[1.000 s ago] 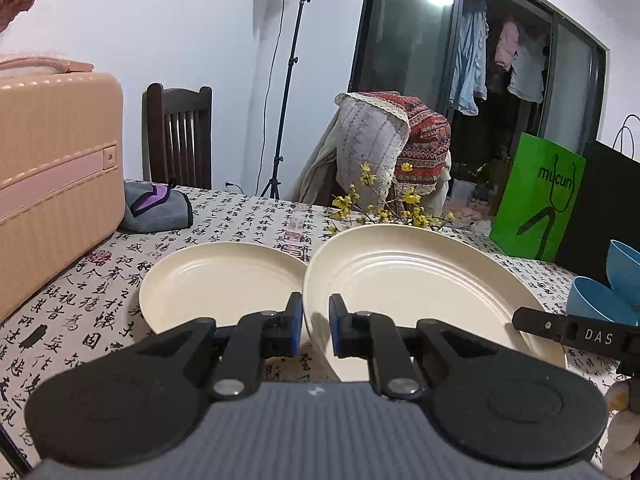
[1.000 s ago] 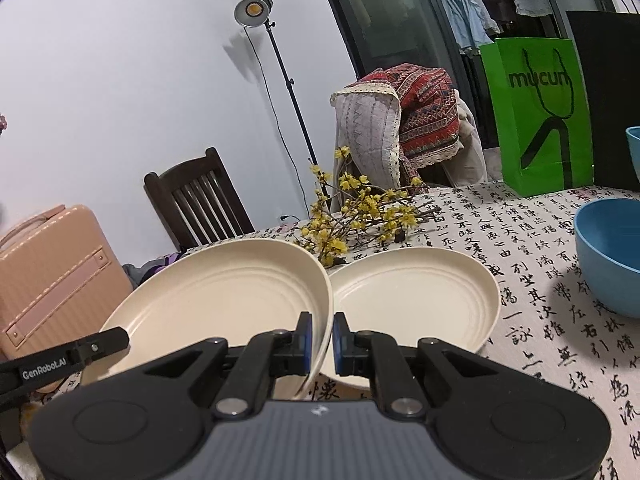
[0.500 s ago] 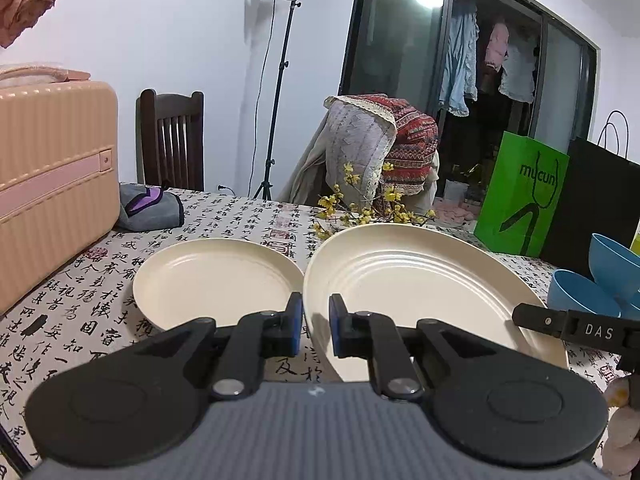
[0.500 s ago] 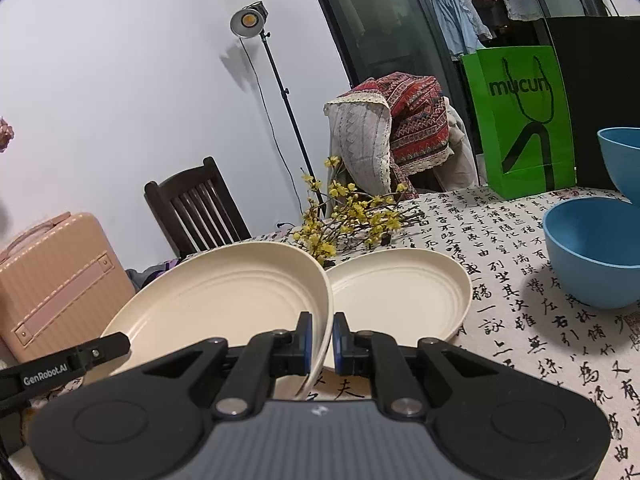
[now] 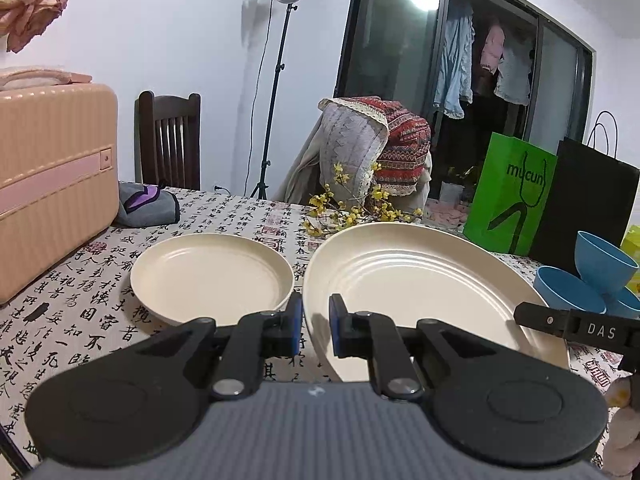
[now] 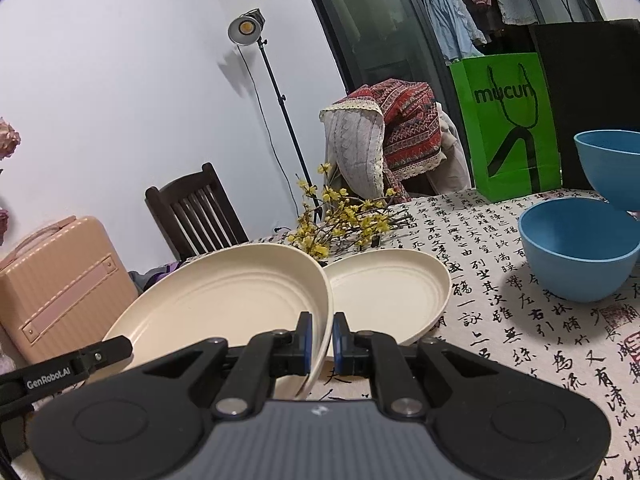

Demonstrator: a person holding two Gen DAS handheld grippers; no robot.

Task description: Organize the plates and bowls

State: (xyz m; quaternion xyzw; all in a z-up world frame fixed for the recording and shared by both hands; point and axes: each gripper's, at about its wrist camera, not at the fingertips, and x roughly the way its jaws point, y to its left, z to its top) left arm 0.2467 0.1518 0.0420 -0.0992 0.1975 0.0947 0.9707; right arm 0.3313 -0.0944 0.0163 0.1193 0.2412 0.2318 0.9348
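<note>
A large cream plate (image 5: pixel 412 280) hangs tilted above the table, held from both sides. My left gripper (image 5: pixel 316 320) is shut on its left rim, and my right gripper (image 6: pixel 320 340) is shut on its right rim (image 6: pixel 224 300). A smaller cream plate (image 5: pixel 212 276) lies flat on the tablecloth, left of the big plate in the left wrist view and just right of it (image 6: pixel 384 292) in the right wrist view. Two blue bowls (image 6: pixel 576 252) (image 6: pixel 612 164) stand further right. Each view shows a finger of the other gripper at the plate's far rim (image 5: pixel 576 326) (image 6: pixel 60 368).
A pink suitcase (image 5: pixel 52 184) stands on the table's left end with a grey pouch (image 5: pixel 148 208) beside it. Yellow flower sprigs (image 6: pixel 340 220) lie behind the plates. A green bag (image 5: pixel 512 192) and a black bag (image 5: pixel 584 200) stand at the back right. Chairs line the far side.
Both grippers, still shut on the large plate, have carried it a little to the right and back; the small plate and bowls have slid leftward in both views.
</note>
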